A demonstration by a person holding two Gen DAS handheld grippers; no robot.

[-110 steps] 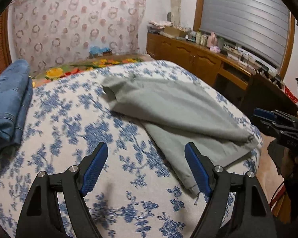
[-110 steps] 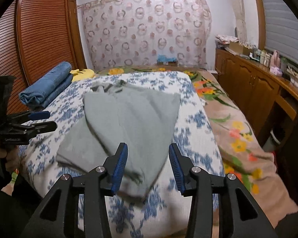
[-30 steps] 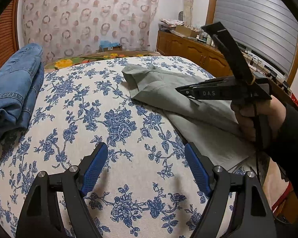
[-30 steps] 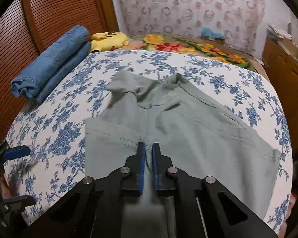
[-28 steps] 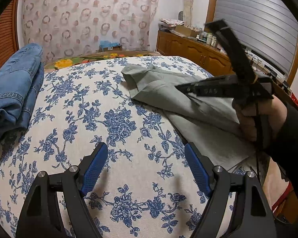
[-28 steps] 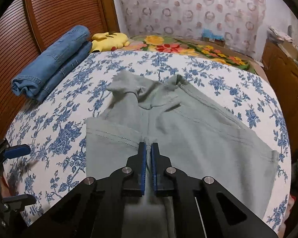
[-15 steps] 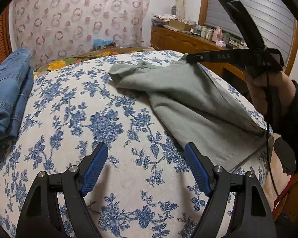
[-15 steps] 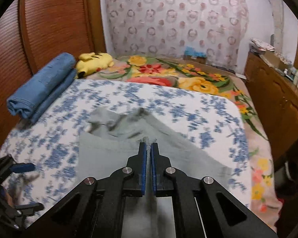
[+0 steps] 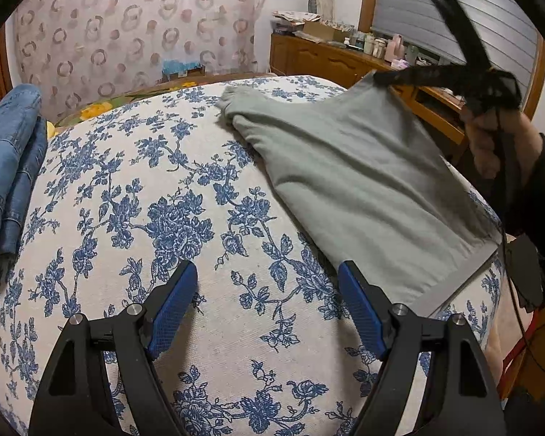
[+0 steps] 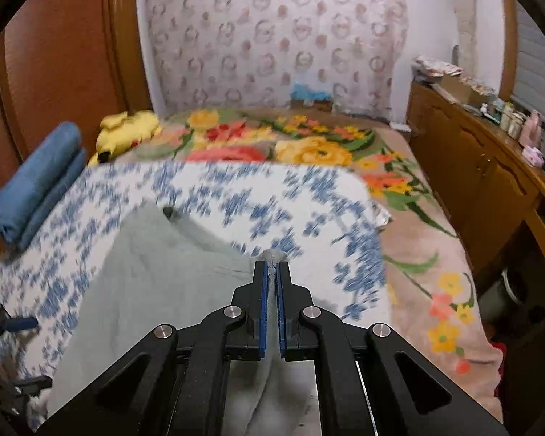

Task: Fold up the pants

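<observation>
Pants: grey-green pants (image 9: 352,167) were seen spread on the bedspread, one edge lifted off it into a sloping sheet; the fabric looked smooth and matte, with a stitched hem at the near corner and a bunched end at the far side.
Right gripper: the right gripper (image 10: 271,283) was closed on a raised fold of the pants, cloth pinched between its blue pads (image 10: 261,312); it was also seen from the left wrist camera (image 9: 392,77), held above the bedspread.
Left gripper: the left gripper (image 9: 267,305) was held with its fingers wide apart and nothing between them, low over the bedspread, just beside the pants' near hem.
Surface: a white bedspread (image 9: 134,196) with blue flowers lay under the pants.
Beside the pants: folded blue jeans (image 9: 7,160) lay at the bedspread's left edge, well apart from the pants.
Room: beyond the bedspread were seen a flowered blanket (image 10: 309,149), a yellow plush toy (image 10: 127,132), a ring-patterned curtain (image 10: 272,43) and a wooden sideboard (image 10: 472,167).
</observation>
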